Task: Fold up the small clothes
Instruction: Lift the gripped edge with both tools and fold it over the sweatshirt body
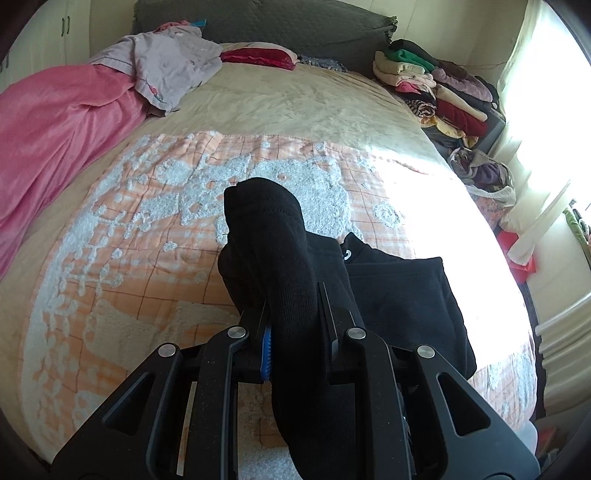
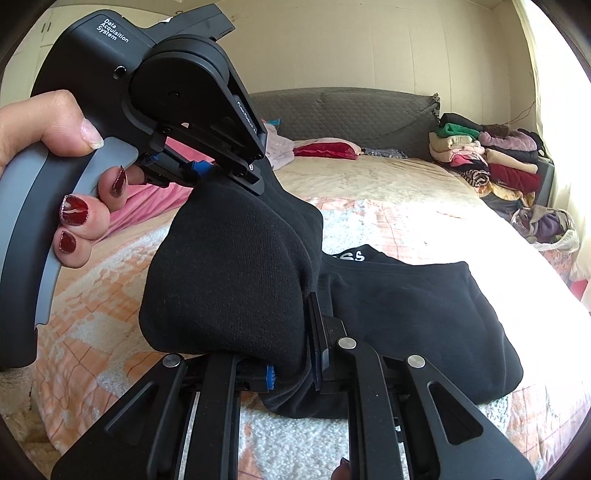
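Observation:
A black sock (image 1: pixel 273 251) (image 2: pixel 229 273) hangs in the air between both grippers, above the orange and white bedspread (image 1: pixel 129 258). My left gripper (image 1: pixel 293 314) is shut on one end of the sock; it shows from outside in the right wrist view (image 2: pixel 236 173), held by a hand with red nails. My right gripper (image 2: pixel 291 354) is shut on the sock's other end. A folded black garment (image 1: pixel 399 295) (image 2: pixel 417 317) with white lettering lies on the bedspread just right of the sock.
A pink blanket (image 1: pixel 55 140) and a lilac garment (image 1: pixel 166 70) lie at the bed's far left. Stacks of folded clothes (image 1: pixel 436 85) (image 2: pixel 487 162) sit at the far right by the grey headboard (image 1: pixel 277 22). A bright window washes out the right side.

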The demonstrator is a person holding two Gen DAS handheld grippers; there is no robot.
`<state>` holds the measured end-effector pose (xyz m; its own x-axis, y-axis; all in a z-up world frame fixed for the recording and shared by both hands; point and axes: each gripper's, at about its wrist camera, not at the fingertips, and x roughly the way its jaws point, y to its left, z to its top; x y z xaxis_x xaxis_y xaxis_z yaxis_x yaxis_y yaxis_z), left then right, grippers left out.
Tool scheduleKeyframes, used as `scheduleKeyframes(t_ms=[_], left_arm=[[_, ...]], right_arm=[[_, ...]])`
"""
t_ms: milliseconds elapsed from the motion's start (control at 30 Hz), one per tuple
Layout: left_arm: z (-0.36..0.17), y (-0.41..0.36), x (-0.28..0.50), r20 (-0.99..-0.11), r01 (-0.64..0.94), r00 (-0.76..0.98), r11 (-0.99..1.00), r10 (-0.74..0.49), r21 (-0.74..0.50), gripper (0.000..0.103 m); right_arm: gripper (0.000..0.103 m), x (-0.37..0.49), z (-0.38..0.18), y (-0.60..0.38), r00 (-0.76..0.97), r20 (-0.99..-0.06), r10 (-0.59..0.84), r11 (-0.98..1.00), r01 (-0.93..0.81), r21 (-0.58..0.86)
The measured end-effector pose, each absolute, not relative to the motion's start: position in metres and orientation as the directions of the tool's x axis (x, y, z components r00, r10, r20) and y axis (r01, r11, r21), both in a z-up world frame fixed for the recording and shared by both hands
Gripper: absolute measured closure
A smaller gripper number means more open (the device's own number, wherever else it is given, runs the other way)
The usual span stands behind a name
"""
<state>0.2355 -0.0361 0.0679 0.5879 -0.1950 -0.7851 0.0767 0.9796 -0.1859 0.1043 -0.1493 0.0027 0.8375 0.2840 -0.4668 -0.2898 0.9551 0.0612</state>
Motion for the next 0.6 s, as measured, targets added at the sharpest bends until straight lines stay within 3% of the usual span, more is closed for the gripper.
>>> scheduleKeyframes(t_ms=[600], left_arm=[[0.075,-0.097,0.238,-0.779,0.107,0.601,0.984,-0.179,-0.144,0.091]], right_arm=[[0.09,0.104,0.003,-0.193,0.836,-0.463,0.294,0.956,-0.262,0.134]])
